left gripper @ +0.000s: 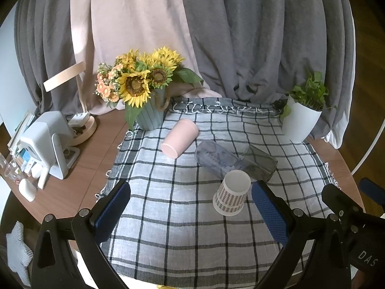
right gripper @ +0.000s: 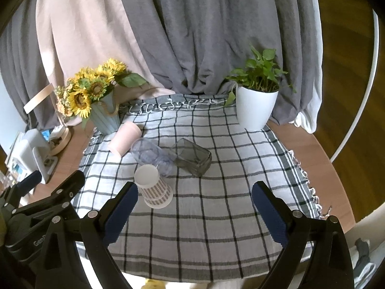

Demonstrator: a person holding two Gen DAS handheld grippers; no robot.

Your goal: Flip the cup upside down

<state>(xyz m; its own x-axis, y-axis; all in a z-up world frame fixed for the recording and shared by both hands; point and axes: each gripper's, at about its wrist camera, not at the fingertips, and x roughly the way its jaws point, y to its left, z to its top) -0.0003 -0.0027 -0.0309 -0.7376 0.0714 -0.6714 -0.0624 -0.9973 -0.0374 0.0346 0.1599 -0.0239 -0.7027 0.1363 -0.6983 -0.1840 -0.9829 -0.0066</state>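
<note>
1. On the checked cloth (left gripper: 182, 216), a paper cup (left gripper: 231, 192) stands upside down, touching a clear cup (left gripper: 214, 157) lying behind it.
2. Left gripper (left gripper: 191, 213) and right gripper (right gripper: 195, 213) both gape wide, holding nothing.

left gripper (left gripper: 190, 207) agape, right gripper (right gripper: 195, 207) agape — side by side

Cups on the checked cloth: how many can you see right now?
4. Patterned paper cup stands upside down nearest the grippers; clear plastic cup and smoky grey glass lie on their sides behind it; pink cup lies by the sunflower pot. None appear hidden.
</note>
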